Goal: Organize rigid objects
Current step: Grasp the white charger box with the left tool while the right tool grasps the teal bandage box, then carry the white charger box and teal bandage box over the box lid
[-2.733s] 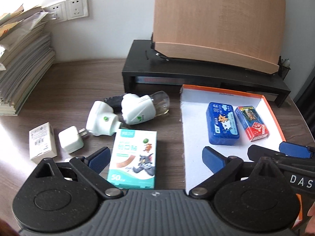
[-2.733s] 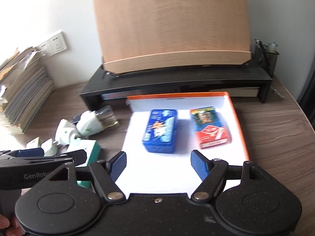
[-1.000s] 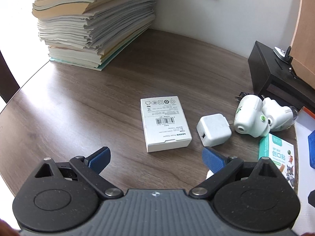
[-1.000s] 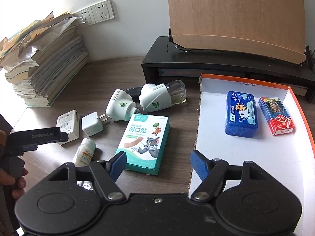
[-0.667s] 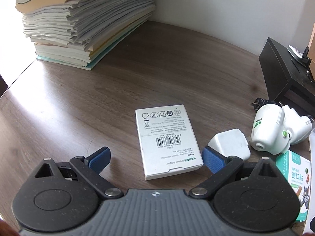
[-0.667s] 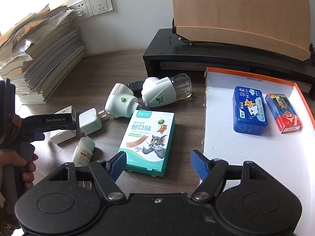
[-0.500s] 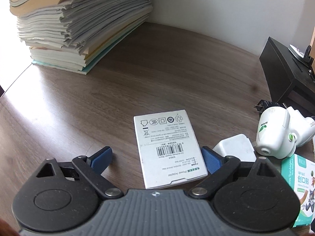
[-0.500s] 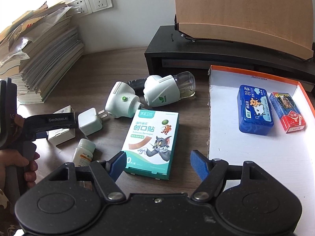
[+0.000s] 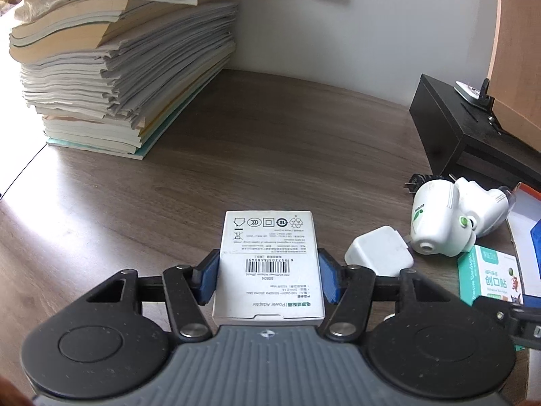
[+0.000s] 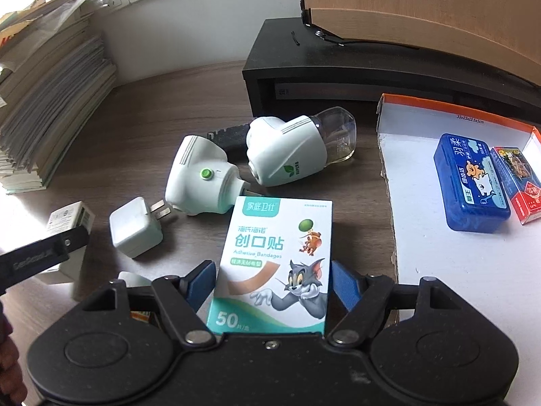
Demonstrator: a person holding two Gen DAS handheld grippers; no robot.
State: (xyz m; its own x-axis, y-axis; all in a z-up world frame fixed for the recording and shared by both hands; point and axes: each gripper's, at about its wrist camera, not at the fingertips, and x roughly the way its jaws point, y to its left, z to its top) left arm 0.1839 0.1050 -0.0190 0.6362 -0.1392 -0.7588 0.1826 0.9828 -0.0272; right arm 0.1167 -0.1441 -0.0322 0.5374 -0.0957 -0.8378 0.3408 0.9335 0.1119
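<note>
A white power-adapter box (image 9: 268, 243) lies flat on the wooden desk, and my left gripper (image 9: 269, 280) is closing on it, both blue pads against its long sides. In the right wrist view that box (image 10: 67, 218) sits at the far left, behind the left gripper's black finger (image 10: 44, 253). My right gripper (image 10: 274, 286) is low over a teal-and-white bandage box (image 10: 277, 243). Its jaws are opening, with the box between them and small gaps at the pads. The white tray (image 10: 456, 270) with an orange rim holds a blue case (image 10: 471, 189) and a red card pack (image 10: 520, 186).
A white charger plug (image 10: 135, 226) and two white plug-in vaporizers (image 10: 199, 176) (image 10: 287, 155) lie between the two boxes. A small bottle (image 10: 132, 279) is half hidden under the right gripper. A tall paper stack (image 9: 118, 67) stands at the back left, a black monitor stand (image 10: 338, 67) at the back.
The left gripper's jaws have come in from wide apart onto the white box. The right gripper has dropped and moved forward, so the bandage box now lies between its fingers.
</note>
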